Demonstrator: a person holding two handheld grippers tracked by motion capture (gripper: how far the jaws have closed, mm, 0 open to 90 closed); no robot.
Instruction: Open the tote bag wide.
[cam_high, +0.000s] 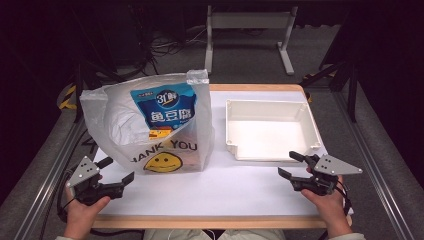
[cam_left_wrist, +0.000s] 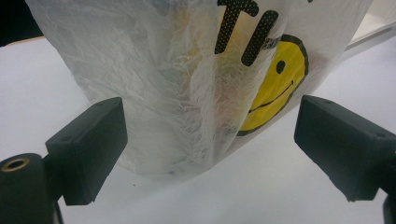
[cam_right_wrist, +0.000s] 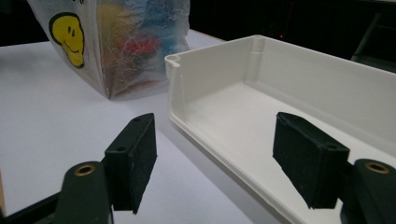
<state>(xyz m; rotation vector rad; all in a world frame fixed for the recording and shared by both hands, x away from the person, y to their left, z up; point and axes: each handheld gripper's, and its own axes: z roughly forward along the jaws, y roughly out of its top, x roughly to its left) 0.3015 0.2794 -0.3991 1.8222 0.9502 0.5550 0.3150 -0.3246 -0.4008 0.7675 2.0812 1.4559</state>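
Plastic bag (cam_high: 150, 125) serves as the landmark: a thin white carrier standing upright on the left half of the white table (cam_high: 215, 190), printed with "THANK YOU" and a yellow smiley face (cam_high: 162, 162). Its mouth gapes open at the top, and a blue snack packet (cam_high: 167, 107) with white characters stands inside it, leaning against the back wall of the bag.

Left of the bag and nearer the person, the left gripper (cam_high: 119, 170) sits low over the table in the person's left hand (cam_high: 82, 207), its grey plate on top. Its jaws are spread wide with nothing between the pads, and they point at the bag's near left corner, close to it but not touching. In the left gripper view the crinkled corner of the bag (cam_left_wrist: 187, 93) fills the gap ahead of the two black jaws, with the smiley face off to one side, and bare table lies under them.

Right of the bag, just beside it with a narrow strip of table between, lies a shallow cream tray (cam_high: 307, 117), its floor bare.

Right of the bag again and nearer the person than the tray, the right gripper (cam_high: 292, 165) is held in the right hand (cam_high: 327, 200), hovering at the tray's near right corner. Its jaws stand apart and hold nothing. In the right gripper view one jaw is over the table and the other over the tray (cam_right_wrist: 299, 79), with the bag farther off.
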